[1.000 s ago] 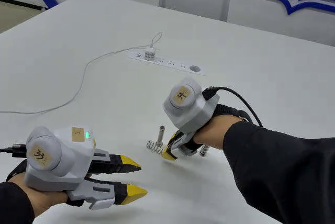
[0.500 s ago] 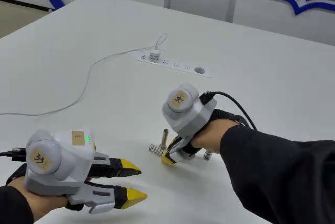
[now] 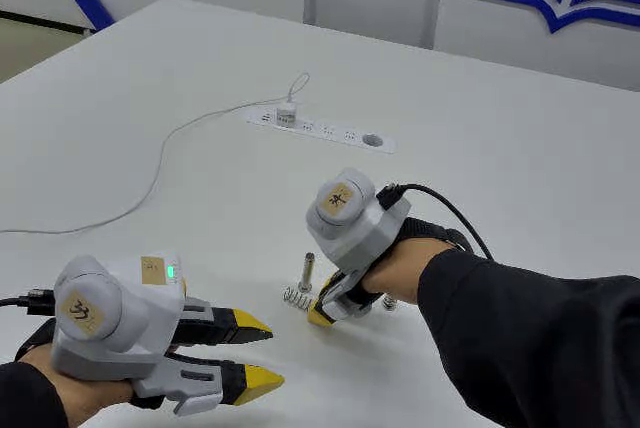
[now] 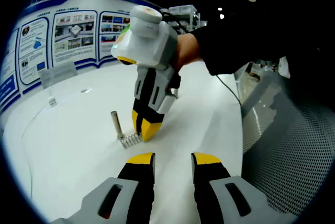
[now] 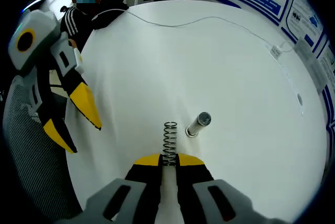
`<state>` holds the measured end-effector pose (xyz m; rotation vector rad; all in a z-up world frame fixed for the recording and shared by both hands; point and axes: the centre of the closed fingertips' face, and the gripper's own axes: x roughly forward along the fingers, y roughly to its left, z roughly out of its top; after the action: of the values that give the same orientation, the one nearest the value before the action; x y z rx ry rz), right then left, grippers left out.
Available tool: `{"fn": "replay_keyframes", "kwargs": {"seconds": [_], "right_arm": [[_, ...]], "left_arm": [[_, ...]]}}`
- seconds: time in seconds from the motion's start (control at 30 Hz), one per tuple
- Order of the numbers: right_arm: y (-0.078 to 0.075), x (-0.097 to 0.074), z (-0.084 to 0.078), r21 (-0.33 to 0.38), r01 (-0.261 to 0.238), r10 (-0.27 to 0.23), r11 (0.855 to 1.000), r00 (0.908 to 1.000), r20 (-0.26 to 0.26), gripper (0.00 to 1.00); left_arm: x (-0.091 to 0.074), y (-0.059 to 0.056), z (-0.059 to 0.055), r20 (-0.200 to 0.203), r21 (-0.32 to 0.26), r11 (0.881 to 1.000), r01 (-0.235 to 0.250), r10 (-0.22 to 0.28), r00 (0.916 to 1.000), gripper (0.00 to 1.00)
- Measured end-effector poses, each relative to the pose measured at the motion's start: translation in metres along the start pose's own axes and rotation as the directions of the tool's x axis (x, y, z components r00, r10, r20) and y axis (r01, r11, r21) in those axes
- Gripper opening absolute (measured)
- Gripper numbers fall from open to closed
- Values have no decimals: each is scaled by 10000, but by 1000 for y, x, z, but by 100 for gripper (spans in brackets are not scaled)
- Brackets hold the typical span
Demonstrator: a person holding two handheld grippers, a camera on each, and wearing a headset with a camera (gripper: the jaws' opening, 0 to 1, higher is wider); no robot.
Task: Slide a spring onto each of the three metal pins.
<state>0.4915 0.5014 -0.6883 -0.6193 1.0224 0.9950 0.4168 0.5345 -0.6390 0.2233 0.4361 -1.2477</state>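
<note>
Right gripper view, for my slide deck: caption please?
Right claw grips a spring beside an upright metal pin on a white table.

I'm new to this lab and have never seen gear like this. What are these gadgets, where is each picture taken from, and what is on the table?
There is no robot arm: a person holds a grey hand-held gripper in each hand, each with two yellow-tipped fingers. One picture comes from a camera on the person's head; the two round pictures come from cameras riding on the grippers. On the white table stands a short upright metal pin, with a white power strip farther back. The right gripper is shut on a small coiled metal spring, which is beside the pin, not on it. The left gripper is open and holds nothing.
</note>
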Motion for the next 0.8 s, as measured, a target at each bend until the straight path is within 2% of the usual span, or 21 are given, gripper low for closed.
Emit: {"fn": "replay_keyframes", "kwargs": {"seconds": [0.47,0.8], "right_arm": [[21,-43,-11,-822,213,-199,9964,9996,182,12],[32,-64,-22,-1172,213,-189,9929,9996,212,12]], "left_arm": [[3,-5,10,88,290,9995,105,-107,9999,29],[5,-7,16,104,500,9987,129,-134,9999,29]]}}
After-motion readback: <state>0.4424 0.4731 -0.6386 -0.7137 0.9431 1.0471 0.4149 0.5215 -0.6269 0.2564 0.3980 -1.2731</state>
